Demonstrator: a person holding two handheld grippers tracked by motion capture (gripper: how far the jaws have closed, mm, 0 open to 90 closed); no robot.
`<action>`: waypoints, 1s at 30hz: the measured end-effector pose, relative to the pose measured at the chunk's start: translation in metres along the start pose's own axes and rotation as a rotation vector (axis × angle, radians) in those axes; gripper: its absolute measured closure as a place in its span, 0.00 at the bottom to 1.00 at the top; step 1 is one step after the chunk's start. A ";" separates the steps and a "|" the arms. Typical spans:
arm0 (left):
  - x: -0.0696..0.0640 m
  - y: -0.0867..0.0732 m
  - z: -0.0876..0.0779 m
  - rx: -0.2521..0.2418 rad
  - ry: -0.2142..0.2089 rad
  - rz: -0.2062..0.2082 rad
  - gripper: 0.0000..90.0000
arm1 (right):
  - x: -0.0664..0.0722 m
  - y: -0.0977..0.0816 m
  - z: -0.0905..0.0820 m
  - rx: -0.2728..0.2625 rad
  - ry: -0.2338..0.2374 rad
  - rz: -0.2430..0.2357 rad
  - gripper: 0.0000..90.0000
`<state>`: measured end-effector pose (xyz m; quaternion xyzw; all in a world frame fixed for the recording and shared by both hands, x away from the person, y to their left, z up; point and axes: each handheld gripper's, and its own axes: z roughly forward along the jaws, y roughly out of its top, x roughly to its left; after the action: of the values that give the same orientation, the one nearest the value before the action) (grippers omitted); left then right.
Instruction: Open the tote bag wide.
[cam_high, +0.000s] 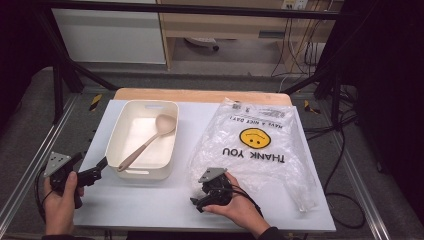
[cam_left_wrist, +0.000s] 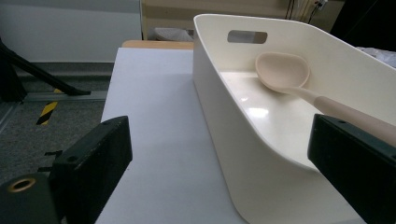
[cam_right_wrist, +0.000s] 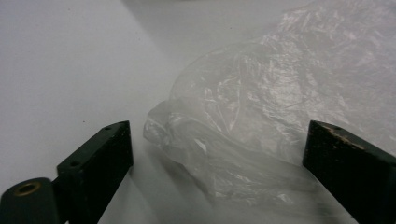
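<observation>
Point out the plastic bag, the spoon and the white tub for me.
plastic bag (cam_high: 260, 145), high view, on the printed middle of the bag.
spoon (cam_left_wrist: 282, 70), left gripper view, on the bowl of the spoon.
white tub (cam_high: 172, 142), high view, on its right rim.

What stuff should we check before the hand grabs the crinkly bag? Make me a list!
1. Right gripper open: ok, its jaws stand wide apart in the right gripper view.
2. Plastic bag lined up: ok, a bunched edge lies between the jaws, not yet pinched.
3. Bag free of other things: ok, nothing lies on it in the high view, and it sits apart from the white bin.
4. Spoon out of the way: ok, it rests inside the bin.
5. Left gripper clear of the bag: ok, it is open beside the bin's near corner.
6. Where the bag's opening is: cannot tell, the plastic is too crumpled.
</observation>
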<state>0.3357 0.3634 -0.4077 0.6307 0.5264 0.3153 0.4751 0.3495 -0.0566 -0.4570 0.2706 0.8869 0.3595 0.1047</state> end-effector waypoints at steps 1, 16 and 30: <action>0.000 0.000 0.000 -0.001 0.000 -0.001 0.07 | -0.001 0.000 -0.001 -0.002 -0.005 0.001 0.24; 0.000 0.000 0.000 0.003 0.000 0.001 0.07 | -0.016 0.012 -0.002 -0.038 0.008 0.078 0.96; 0.001 0.000 0.000 0.005 0.001 0.001 0.07 | -0.025 0.058 -0.020 -0.170 0.012 0.158 0.97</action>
<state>0.3359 0.3639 -0.4079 0.6321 0.5270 0.3144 0.4731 0.3868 -0.0475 -0.4025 0.3278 0.8298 0.4420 0.0931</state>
